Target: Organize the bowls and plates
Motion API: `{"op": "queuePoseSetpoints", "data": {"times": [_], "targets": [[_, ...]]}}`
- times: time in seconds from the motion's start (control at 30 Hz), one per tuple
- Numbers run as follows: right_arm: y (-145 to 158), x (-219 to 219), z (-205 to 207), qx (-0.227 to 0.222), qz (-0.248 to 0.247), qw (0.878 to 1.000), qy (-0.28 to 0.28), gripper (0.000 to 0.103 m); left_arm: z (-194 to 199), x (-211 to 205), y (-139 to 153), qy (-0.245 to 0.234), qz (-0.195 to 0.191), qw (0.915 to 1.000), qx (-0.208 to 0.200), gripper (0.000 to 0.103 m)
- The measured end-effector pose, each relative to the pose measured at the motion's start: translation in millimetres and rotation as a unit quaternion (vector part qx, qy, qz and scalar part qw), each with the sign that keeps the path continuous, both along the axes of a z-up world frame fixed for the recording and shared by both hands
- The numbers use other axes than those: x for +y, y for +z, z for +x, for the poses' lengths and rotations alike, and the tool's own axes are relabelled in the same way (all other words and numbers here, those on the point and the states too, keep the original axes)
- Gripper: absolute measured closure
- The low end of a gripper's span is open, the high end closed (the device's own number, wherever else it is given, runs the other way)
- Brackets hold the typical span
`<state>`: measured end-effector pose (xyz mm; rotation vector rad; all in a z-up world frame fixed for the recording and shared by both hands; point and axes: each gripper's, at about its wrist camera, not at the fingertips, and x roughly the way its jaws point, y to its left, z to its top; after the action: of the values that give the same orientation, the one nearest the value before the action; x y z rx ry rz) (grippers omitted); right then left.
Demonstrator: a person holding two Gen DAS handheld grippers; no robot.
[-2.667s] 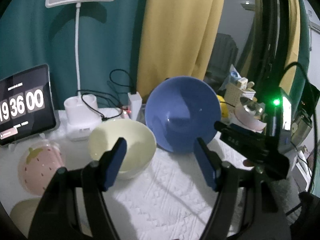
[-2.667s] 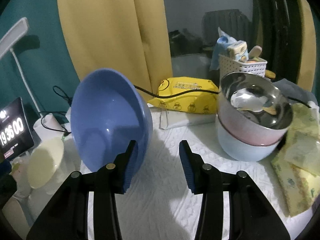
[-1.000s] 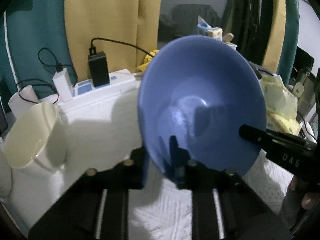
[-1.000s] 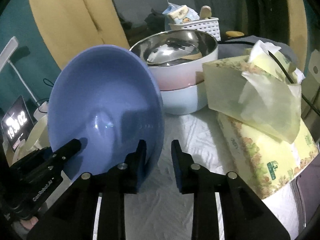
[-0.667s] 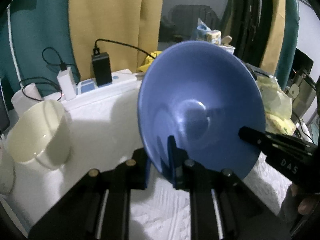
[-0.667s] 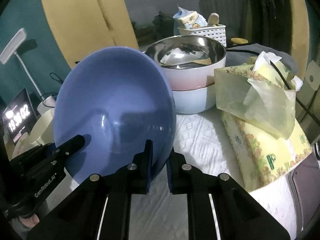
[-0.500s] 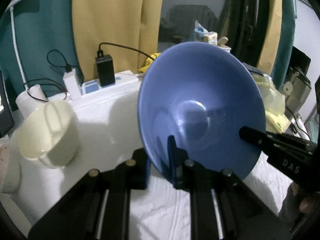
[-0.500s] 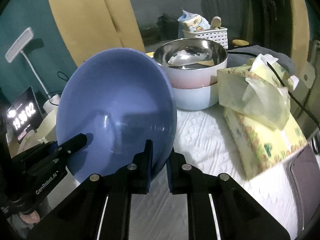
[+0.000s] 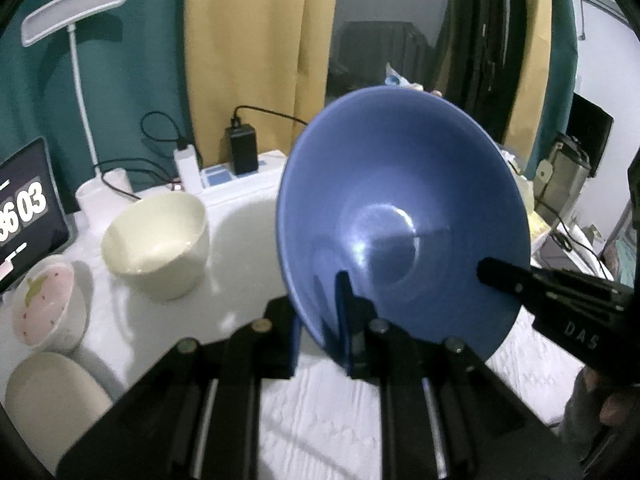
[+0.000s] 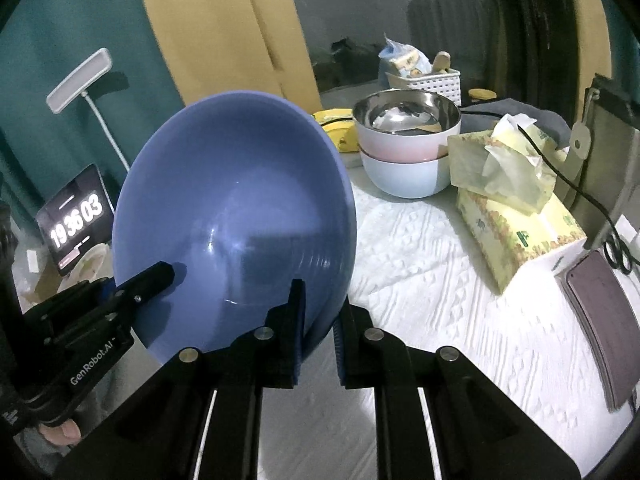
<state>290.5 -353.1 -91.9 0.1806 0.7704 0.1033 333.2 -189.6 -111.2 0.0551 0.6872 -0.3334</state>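
Large round blue plastic bowl [image 9: 404,216] held tilted on edge above the white textured table [image 9: 332,412], open side twd both cameras — clear of the surface. Left tool [image 9: 320,316] clamped on bowl's lower rim, one blue pad inside the bowl, other behind the wall. Right tool [image 10: 318,320] likewise pinched on the rim at the opposite side, one finger inside, one outside; seen in left view as black finger [image 9: 516,280] reaching in from the right edge of the bowl. Part of a hand [image 10: 60,434] visible low left in right view, under the left tool's body. On table left of the blue bowl: cream round ceramic bowl [image 9: 156,240], upright, empty; nearer the edge a small pink-and-white bowl w/ strawberry print [image 9: 48,312]; below that a pale beige round dish [image 9: 52,400], partly cut off. Behind these, dark tablet showing clock digits [image 9: 24,208] and white desk lamp on thin stalk [image 9: 78,76]. Far side of table in right view — steel-lined pink bowl stacked in a pale blue-white bowl [image 10: 408,144], well apart from the blue one; yellow floral tissue box [image 10: 516,216] just beside that stack, tissue sticking up. White perforated basket [image 10: 432,80] behind stack, contents too small to tell.
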Motion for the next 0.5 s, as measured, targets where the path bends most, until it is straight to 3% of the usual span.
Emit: {"op": "queuePoseSetpoints", "data": {"times": [0.5], "targets": [[-1, 47, -60, 0.032, 0.008, 0.999, 0.041, 0.089, -73, 55, -5, 0.034, -0.020, 0.9988, 0.029, 0.087]]}}
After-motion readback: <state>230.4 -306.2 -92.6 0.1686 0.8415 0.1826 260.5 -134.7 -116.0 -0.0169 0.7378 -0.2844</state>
